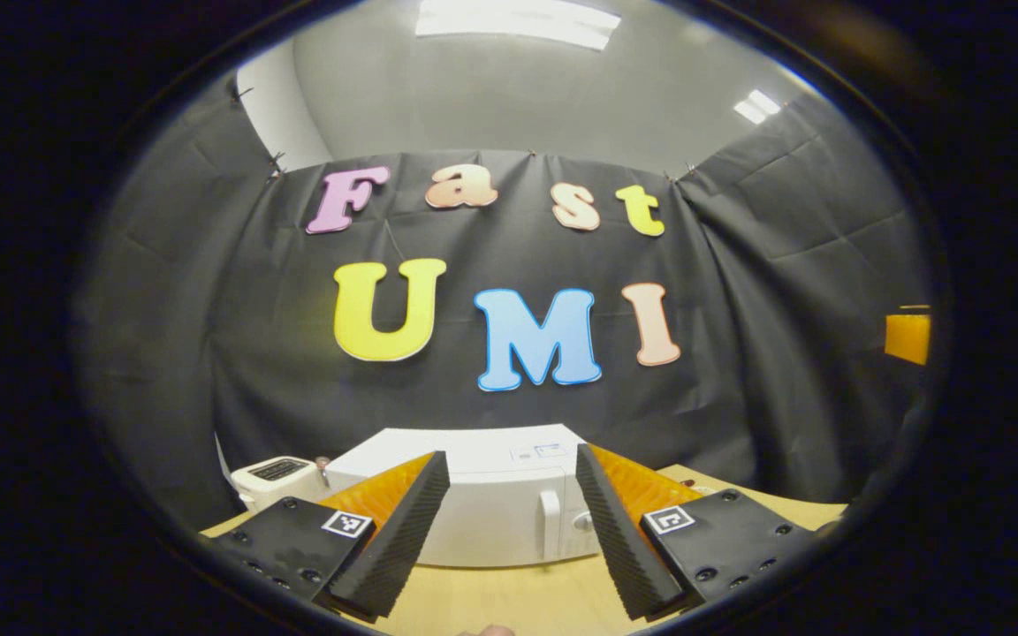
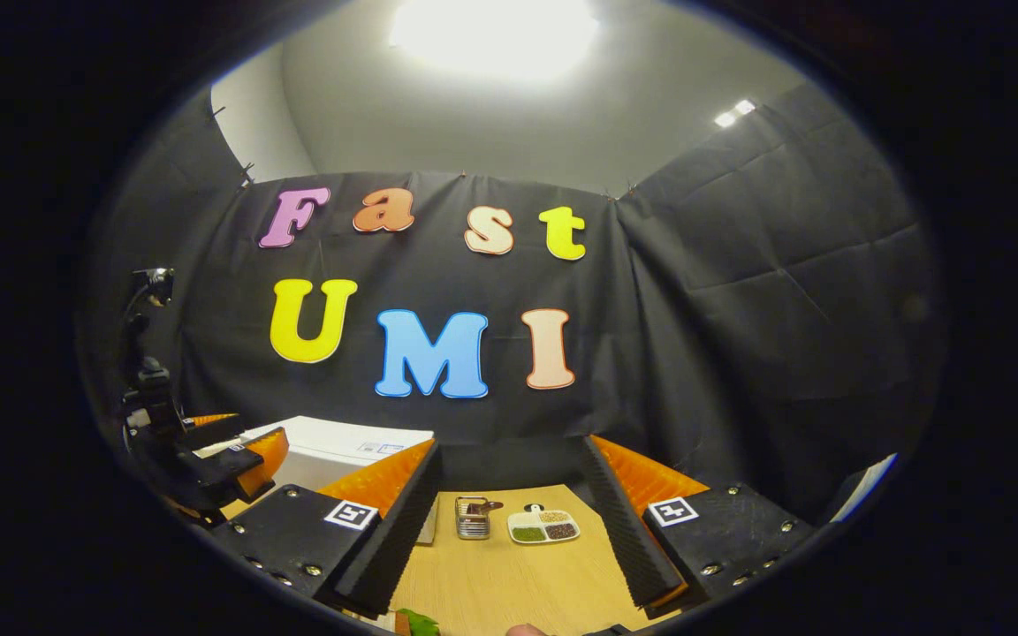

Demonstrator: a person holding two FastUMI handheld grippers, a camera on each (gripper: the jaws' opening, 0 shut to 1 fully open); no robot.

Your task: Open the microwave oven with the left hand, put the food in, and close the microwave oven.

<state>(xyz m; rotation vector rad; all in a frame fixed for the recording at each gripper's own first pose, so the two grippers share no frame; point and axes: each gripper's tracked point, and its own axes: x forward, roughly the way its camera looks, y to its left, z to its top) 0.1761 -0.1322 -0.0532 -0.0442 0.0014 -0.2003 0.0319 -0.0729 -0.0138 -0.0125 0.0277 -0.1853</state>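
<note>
A white microwave oven (image 1: 482, 508) stands on the wooden table (image 1: 509, 601) straight ahead in the left gripper view, door shut, its handle (image 1: 550, 521) near the right side of the front. My left gripper (image 1: 512, 481) is open and hangs some way in front of it, holding nothing. In the right gripper view my right gripper (image 2: 511, 473) is open and empty above the table (image 2: 509, 583). Beyond it lies a white divided plate of food (image 2: 543, 526). The microwave (image 2: 332, 455) sits at the left there, with the left gripper (image 2: 226, 455) in front of it.
A small white appliance (image 1: 272, 479) stands left of the microwave. A small metal rack-like object (image 2: 472, 518) sits beside the food plate. Something green (image 2: 416, 623) lies at the table's near edge. An orange object (image 1: 907, 336) shows at the far right.
</note>
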